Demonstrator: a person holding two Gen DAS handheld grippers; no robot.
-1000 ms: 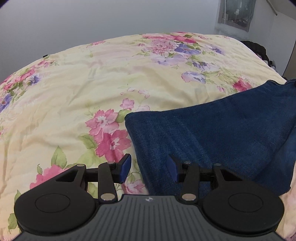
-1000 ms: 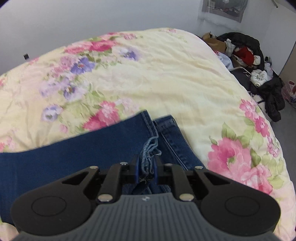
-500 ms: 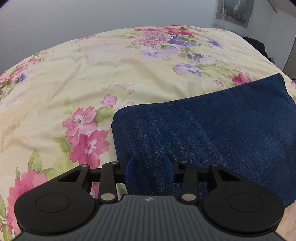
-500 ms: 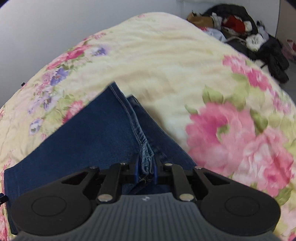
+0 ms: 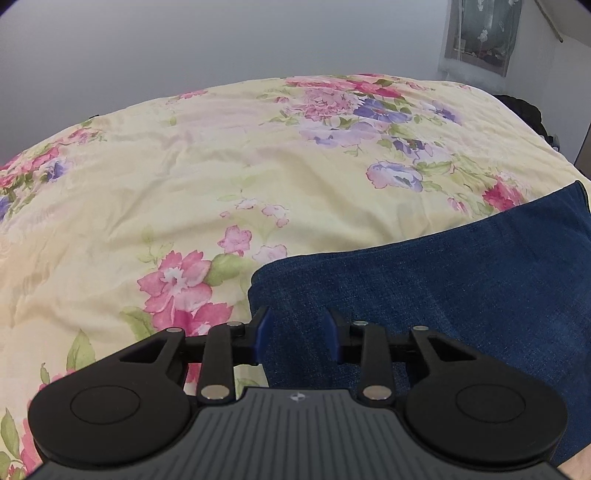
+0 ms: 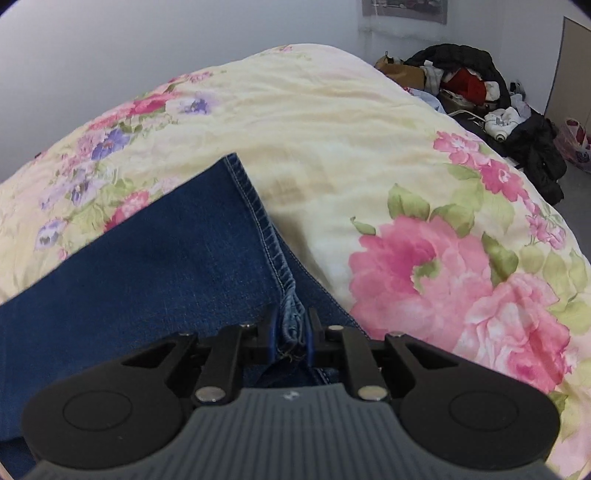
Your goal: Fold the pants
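Dark blue denim pants point(image 5: 443, 288) lie on a flowered bedspread point(image 5: 221, 177), filling the lower right of the left wrist view. My left gripper point(image 5: 297, 332) is open, its blue pads either side of the fabric's folded left edge, nothing clamped. In the right wrist view the pants point(image 6: 147, 266) stretch to the left, with the stitched hem running diagonally. My right gripper point(image 6: 290, 332) is shut on the bunched leg hems point(image 6: 291, 317) and holds them above the bedspread point(image 6: 351, 147).
A pile of dark clothes, a red item and bags point(image 6: 476, 85) sits beyond the bed's far right side. A grey wall point(image 5: 221, 44) runs behind the bed. A framed picture point(image 5: 480, 33) hangs at the upper right.
My right gripper has carried the hems to the right, drawing the leg out flatter. My left gripper has closed a little over the folded edge; the fabric there has flattened.
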